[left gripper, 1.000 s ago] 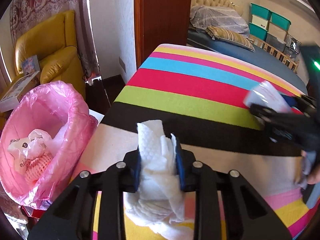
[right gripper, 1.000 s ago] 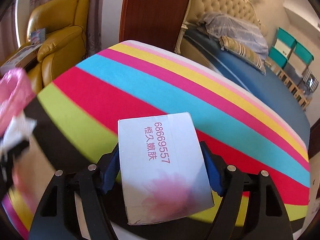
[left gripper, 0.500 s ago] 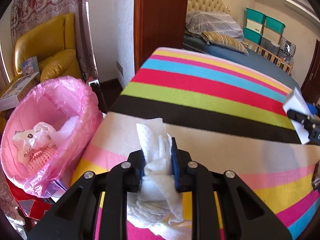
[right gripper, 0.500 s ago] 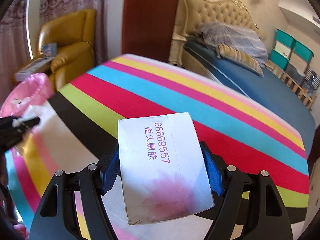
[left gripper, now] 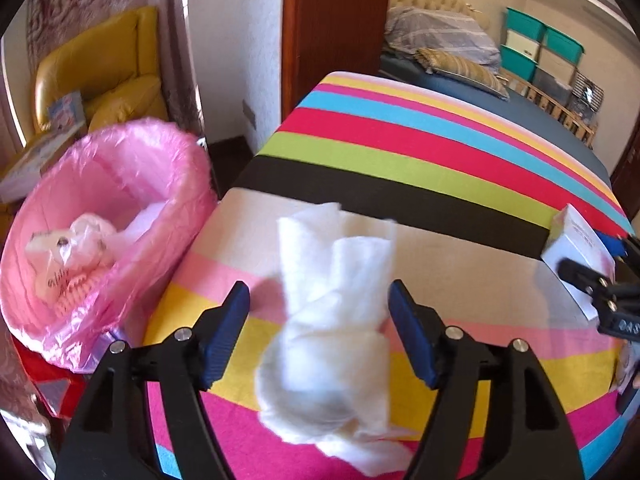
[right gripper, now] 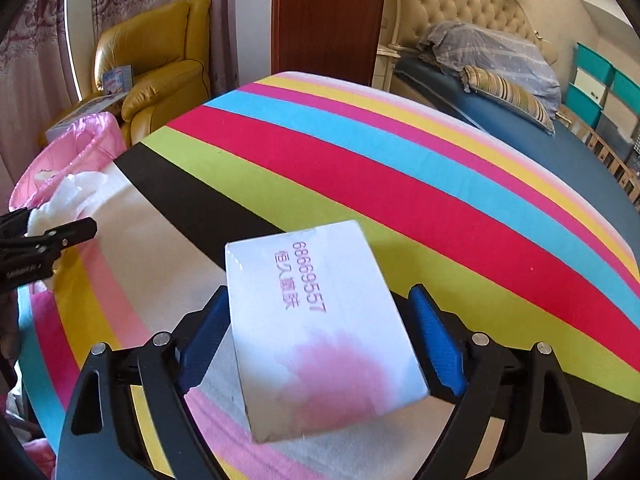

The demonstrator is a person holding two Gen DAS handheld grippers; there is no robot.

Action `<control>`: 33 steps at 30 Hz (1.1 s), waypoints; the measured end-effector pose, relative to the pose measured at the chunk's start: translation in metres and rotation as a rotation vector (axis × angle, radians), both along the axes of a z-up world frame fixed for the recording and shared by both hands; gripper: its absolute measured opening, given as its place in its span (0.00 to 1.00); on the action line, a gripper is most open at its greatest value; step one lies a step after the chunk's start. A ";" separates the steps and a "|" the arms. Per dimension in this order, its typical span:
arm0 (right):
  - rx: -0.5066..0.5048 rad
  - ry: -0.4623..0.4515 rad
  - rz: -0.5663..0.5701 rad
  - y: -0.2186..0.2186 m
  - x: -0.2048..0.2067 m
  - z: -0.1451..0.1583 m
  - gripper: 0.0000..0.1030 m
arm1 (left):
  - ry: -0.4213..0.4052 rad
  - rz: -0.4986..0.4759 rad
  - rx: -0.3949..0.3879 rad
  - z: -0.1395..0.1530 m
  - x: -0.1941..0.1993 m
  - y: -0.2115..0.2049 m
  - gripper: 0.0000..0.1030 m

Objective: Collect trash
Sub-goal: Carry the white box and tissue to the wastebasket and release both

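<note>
Left gripper [left gripper: 320, 308]: our jaws are opening, crumpled tissue [left gripper: 328, 320] loose between them, just right of the pink-lined bin [left gripper: 120, 184].
Right gripper [right gripper: 324, 328]: jaws opening off the white carton [right gripper: 320, 320], farther right of the bin.

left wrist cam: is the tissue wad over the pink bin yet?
No. The tissue wad sits between the left claw's opening jaws above the striped cloth, with the pink bin off to its left.

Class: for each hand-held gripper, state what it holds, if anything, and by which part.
Neither holds firmly. The left hand-held gripper is opening, pads clear of the crumpled tissue. The right hand-held gripper is opening around the white box, pads beside its long sides.
</note>
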State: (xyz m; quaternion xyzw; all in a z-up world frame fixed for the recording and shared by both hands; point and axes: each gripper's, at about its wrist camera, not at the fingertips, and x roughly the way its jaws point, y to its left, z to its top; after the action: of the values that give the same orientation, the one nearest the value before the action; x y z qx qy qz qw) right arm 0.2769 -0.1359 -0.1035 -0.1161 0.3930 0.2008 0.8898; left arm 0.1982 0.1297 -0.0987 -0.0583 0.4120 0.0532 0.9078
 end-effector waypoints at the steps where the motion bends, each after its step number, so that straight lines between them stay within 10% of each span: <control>1: -0.003 0.004 0.003 -0.001 -0.001 -0.001 0.81 | 0.002 0.005 -0.002 0.001 -0.002 0.001 0.71; 5: 0.013 0.021 0.005 -0.012 -0.009 -0.004 0.81 | 0.002 -0.007 0.008 -0.001 -0.010 0.002 0.68; 8: 0.011 -0.004 0.007 -0.017 -0.013 -0.001 0.69 | -0.016 -0.024 0.020 0.000 -0.013 0.001 0.36; 10: -0.006 -0.033 -0.002 -0.021 -0.015 0.001 0.68 | -0.030 -0.038 0.007 0.003 -0.015 0.000 0.33; 21: 0.033 -0.071 -0.111 -0.066 -0.021 0.009 0.68 | -0.156 -0.057 0.008 0.030 -0.032 -0.007 0.33; 33: 0.158 -0.151 0.119 0.022 -0.046 0.048 0.68 | -0.241 -0.015 0.050 0.055 -0.059 0.010 0.33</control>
State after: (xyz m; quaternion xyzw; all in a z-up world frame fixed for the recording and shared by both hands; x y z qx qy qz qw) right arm 0.2311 -0.1144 -0.0556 -0.0838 0.3004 0.2742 0.9097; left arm 0.1392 0.1400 -0.0433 -0.0387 0.2987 0.0493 0.9523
